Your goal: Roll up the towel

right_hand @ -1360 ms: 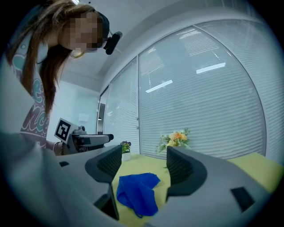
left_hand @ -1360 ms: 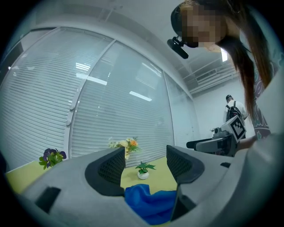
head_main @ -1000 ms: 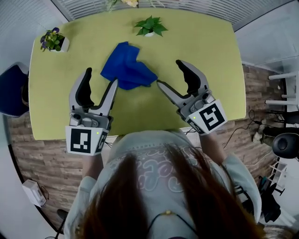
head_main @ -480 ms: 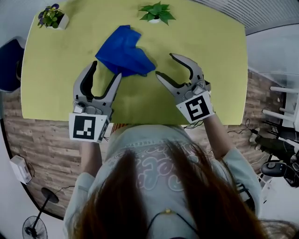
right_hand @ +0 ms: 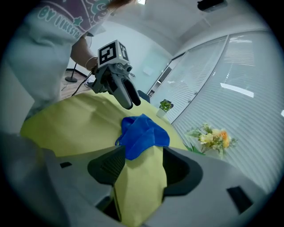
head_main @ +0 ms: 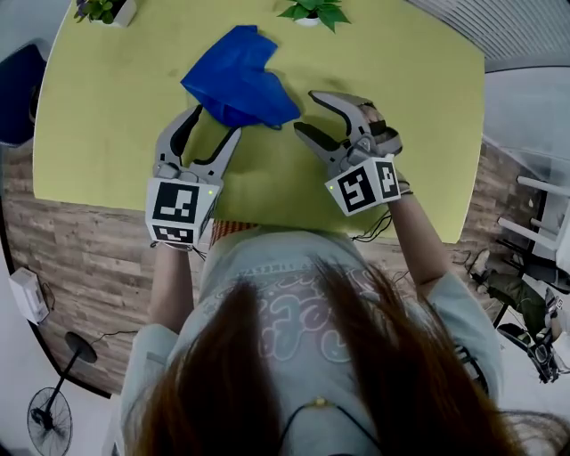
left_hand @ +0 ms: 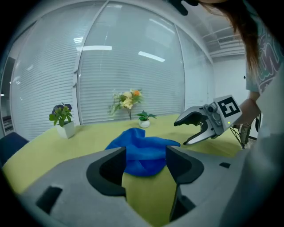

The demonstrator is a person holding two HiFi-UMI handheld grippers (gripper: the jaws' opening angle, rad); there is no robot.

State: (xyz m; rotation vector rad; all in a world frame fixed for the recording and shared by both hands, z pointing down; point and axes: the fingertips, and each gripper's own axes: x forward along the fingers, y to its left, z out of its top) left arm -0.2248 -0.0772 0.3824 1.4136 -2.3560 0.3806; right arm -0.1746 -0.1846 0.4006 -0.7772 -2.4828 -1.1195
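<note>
The blue towel (head_main: 239,78) lies crumpled and wholly unrolled at the far middle of the yellow-green table (head_main: 107,125), so I judge all the rolling is still to do. The left gripper (head_main: 212,125) and right gripper (head_main: 305,113) flank the towel's near edge, both spread and empty; the right one's jaws have just been closing a little over bare tabletop. Potted plants (head_main: 313,11) line the far edge before blind-covered glass walls (left_hand: 115,57).

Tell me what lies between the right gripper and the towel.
Only bare tabletop, per the right gripper view. The right gripper has just been closing its jaws yet holds nothing; the towel lies just ahead.
</note>
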